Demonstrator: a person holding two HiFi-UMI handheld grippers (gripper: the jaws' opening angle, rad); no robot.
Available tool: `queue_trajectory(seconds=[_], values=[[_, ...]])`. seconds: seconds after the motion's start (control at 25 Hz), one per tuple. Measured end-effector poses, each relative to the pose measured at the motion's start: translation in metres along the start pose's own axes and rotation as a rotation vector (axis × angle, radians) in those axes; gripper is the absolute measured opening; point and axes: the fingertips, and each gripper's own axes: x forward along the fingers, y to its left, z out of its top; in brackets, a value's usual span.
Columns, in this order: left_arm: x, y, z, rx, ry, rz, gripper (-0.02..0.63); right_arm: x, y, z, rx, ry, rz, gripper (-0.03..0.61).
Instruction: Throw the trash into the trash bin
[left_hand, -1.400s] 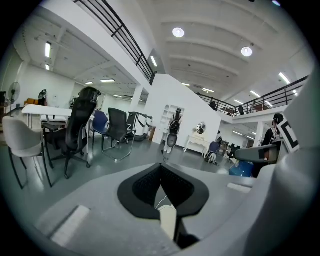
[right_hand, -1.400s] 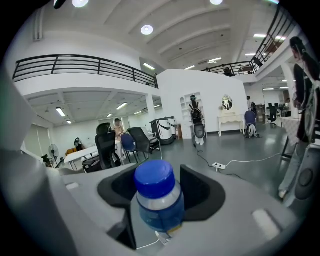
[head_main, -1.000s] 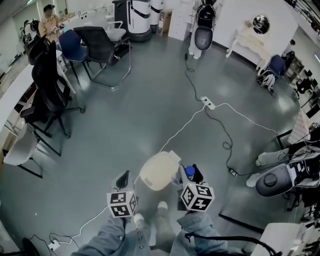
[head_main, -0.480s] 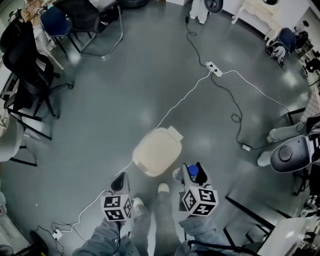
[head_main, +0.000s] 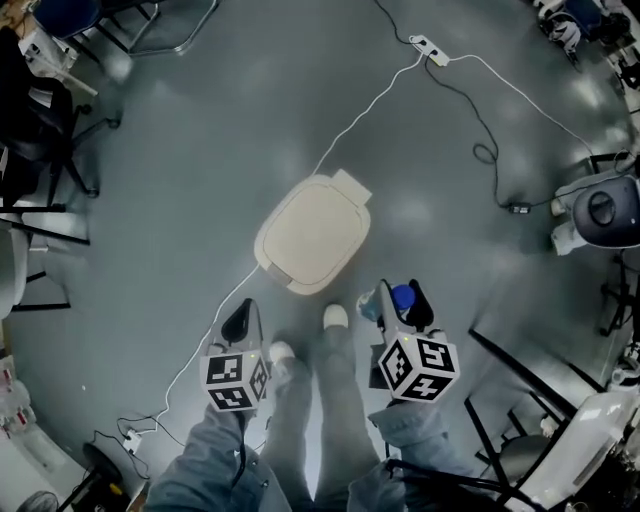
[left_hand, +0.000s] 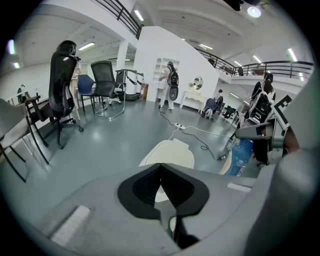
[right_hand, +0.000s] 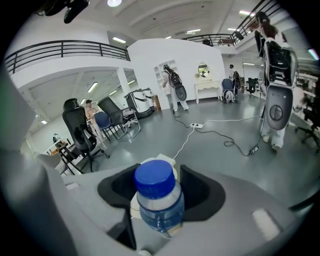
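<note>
The trash bin (head_main: 313, 233), cream with its flat lid closed, stands on the grey floor just ahead of my feet. My right gripper (head_main: 398, 298) is shut on a clear plastic bottle (head_main: 402, 296) with a blue cap, held to the bin's right and nearer to me. In the right gripper view the bottle (right_hand: 157, 199) stands upright between the jaws of the right gripper (right_hand: 156, 187), hiding most of the bin (right_hand: 163, 159). My left gripper (head_main: 240, 322) is shut and empty, left of the bin's near edge. The left gripper view shows the bin (left_hand: 170, 152) and the bottle (left_hand: 242, 156).
A white cable (head_main: 350, 130) runs from a power strip (head_main: 433, 50) past the bin's left side. A black cable (head_main: 490, 140) loops at the right. Office chairs (head_main: 30, 130) stand at the left, and a grey robot base (head_main: 605, 210) at the right. My shoes (head_main: 335, 317) touch the floor by the bin.
The view has tipped further down and the bin now sits higher and nearer the centre. Both grippers keep their places, and the right one still holds the bottle.
</note>
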Motion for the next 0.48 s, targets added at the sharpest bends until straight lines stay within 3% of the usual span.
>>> queue_trajectory(seconds=[0.28,0.48], values=[[0.037,-0.006,-0.026,0.061,0.048,-0.020,0.009,0.002,-0.005,-0.007,-0.008,0.017,0.002,0.250],[0.065,-0.009,-0.043,0.058,0.068,-0.025,0.009,0.010,-0.010,-0.016,-0.008,0.029,-0.007,0.250]])
